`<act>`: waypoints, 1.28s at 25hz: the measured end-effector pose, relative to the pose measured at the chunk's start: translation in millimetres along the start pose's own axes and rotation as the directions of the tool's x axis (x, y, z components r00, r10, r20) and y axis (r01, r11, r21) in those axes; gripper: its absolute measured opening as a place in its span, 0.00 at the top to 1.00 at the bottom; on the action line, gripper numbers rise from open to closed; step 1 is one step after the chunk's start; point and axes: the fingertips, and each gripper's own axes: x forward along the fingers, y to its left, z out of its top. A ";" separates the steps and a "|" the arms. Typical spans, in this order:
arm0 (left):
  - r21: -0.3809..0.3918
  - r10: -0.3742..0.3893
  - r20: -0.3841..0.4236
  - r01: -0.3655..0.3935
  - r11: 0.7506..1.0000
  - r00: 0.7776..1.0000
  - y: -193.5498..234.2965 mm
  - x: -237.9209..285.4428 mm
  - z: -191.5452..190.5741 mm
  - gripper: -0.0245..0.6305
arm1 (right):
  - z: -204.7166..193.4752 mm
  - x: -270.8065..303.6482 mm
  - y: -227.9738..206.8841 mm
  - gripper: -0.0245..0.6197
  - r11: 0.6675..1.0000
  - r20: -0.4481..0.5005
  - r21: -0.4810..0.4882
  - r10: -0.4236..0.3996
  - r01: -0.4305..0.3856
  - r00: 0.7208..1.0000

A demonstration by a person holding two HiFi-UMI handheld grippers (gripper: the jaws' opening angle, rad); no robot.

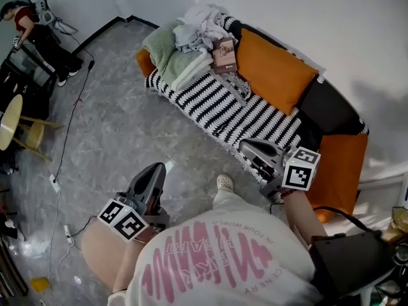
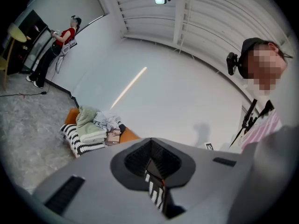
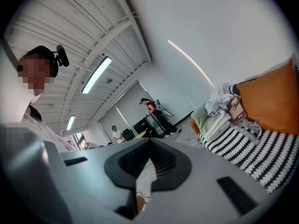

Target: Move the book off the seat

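A brown book (image 1: 224,55) lies on the sofa seat's black-and-white striped blanket (image 1: 213,107), between a pile of clothes (image 1: 194,27) and an orange cushion (image 1: 274,69). The book also shows small in the left gripper view (image 2: 113,136) and in the right gripper view (image 3: 236,110). My left gripper (image 1: 159,169) hovers over the grey floor, well short of the sofa, with its jaws together and nothing in them. My right gripper (image 1: 247,147) is over the sofa's near edge, shut and empty, far from the book. Both point level at the sofa.
A folded green blanket (image 1: 167,48) lies at the sofa's left end. Another orange cushion (image 1: 341,171) sits at the right end. A person (image 1: 22,18) stands by equipment at far left, near a round table and stool (image 1: 32,132). Cables (image 1: 64,152) trail across the floor.
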 end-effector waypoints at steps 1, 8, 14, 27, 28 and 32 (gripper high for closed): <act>-0.004 0.003 0.005 -0.003 1.000 1.000 2.4 7.8 4.1 0.95 | 6.1 3.1 -7.2 0.95 1.000 -0.005 0.003 0.003 -0.003 1.000; -0.005 0.013 0.038 -0.013 1.000 0.999 13.7 71.0 28.8 0.95 | 55.0 14.2 -58.3 0.95 1.000 -0.019 -0.006 0.001 -0.001 1.000; -0.009 -0.011 0.030 0.012 1.000 0.999 14.3 120.0 29.7 0.95 | 71.8 18.3 -95.2 0.95 1.000 -0.044 0.011 -0.007 0.007 0.999; 0.010 0.013 -0.004 -0.013 1.000 1.000 28.9 191.1 24.1 0.95 | 105.4 23.0 -160.9 0.95 0.999 -0.059 0.042 -0.010 0.012 0.998; 0.012 0.020 -0.006 -0.019 1.000 1.000 30.5 194.2 23.6 0.95 | 106.3 24.3 -164.7 0.95 0.999 -0.062 0.046 -0.008 0.011 0.998; 0.000 0.031 0.004 -0.031 1.000 1.000 35.1 203.5 28.3 0.95 | 114.2 30.9 -178.3 0.95 0.999 -0.073 0.047 -0.003 0.006 0.997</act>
